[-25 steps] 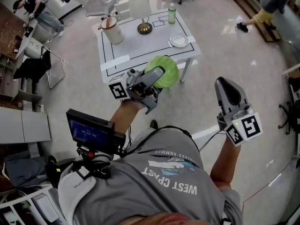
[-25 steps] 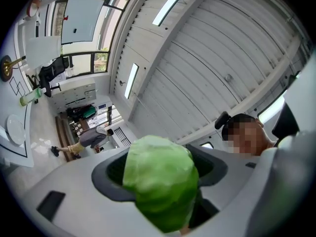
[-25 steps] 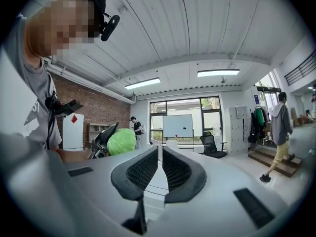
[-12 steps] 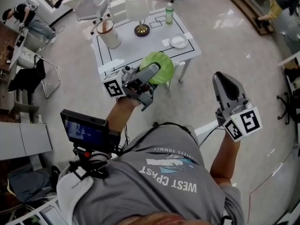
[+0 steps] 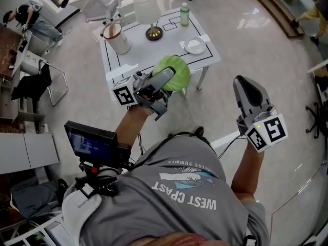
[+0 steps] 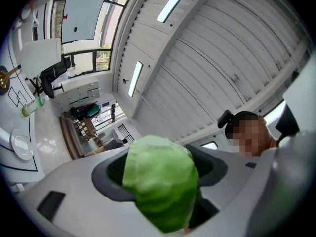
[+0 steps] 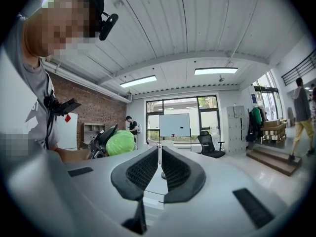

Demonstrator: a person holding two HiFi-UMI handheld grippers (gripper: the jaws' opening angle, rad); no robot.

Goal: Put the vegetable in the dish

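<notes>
A round green cabbage (image 5: 176,72) sits between the jaws of my left gripper (image 5: 165,79), which is shut on it and held in the air just short of the white table's near edge. In the left gripper view the cabbage (image 6: 160,179) fills the gap between the dark pads (image 6: 111,174). The small white dish (image 5: 195,45) lies on the table's right side, beyond the cabbage; the dish (image 6: 20,146) also shows far left in the left gripper view. My right gripper (image 5: 249,92) hovers over the floor to the right, shut and empty (image 7: 160,158).
The white table (image 5: 134,59) carries a white bucket-like pot (image 5: 116,38), a lamp (image 5: 147,13) and a green-capped bottle (image 5: 184,14). Chairs stand around it on the glossy floor. A small monitor (image 5: 94,145) hangs by my left arm. A person (image 5: 32,19) is at the far left.
The person has stepped on a little and the whole view has shifted; both grippers travelled with the body. The cabbage stays clamped in the left gripper, and the right stays shut.
</notes>
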